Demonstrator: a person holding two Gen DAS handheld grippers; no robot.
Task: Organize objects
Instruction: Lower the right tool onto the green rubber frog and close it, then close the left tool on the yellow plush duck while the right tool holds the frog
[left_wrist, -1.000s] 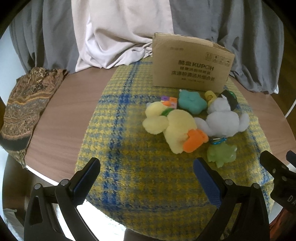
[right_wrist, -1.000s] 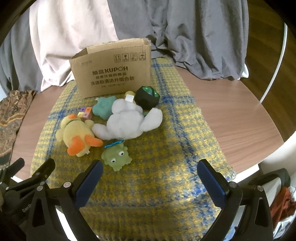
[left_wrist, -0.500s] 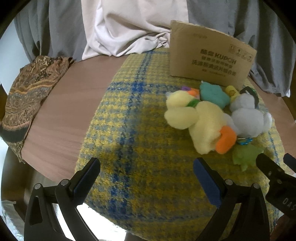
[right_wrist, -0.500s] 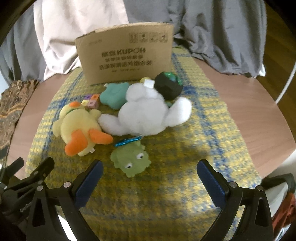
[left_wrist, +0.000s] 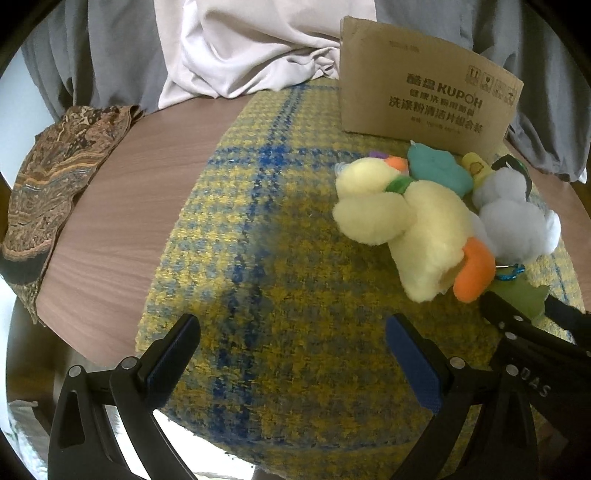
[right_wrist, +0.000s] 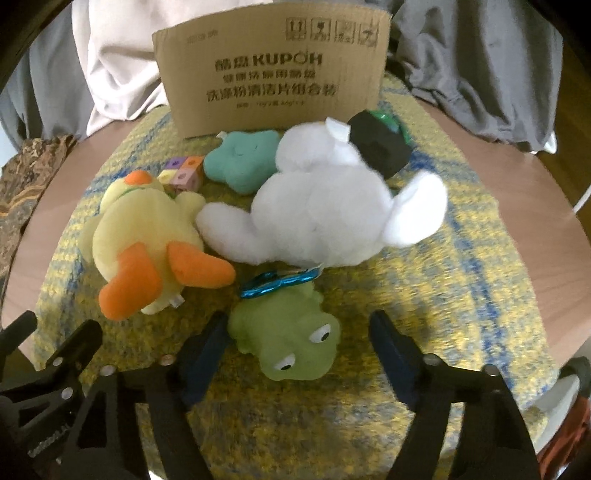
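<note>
A green rubber frog toy (right_wrist: 288, 338) with a blue clip lies on the yellow-blue checked cloth (right_wrist: 424, 302). My right gripper (right_wrist: 295, 343) is open with its fingers on either side of the frog, not closed on it. Behind it lie a white plush (right_wrist: 325, 214), a yellow duck plush (right_wrist: 147, 236), a teal star toy (right_wrist: 243, 162), small coloured cubes (right_wrist: 183, 171) and a black ball (right_wrist: 380, 151). A cardboard box (right_wrist: 273, 77) stands at the back. My left gripper (left_wrist: 291, 354) is open and empty over the cloth, left of the duck (left_wrist: 410, 221).
The cloth lies on a round wooden table (left_wrist: 140, 184). A patterned brown fabric (left_wrist: 48, 177) hangs over the table's left edge. Grey and white drapes (left_wrist: 240, 48) hang behind the box. The right gripper shows in the left wrist view (left_wrist: 524, 325).
My right gripper has moved forward and down until its fingers flank the green frog. My left gripper has shifted left and closer to the cloth.
</note>
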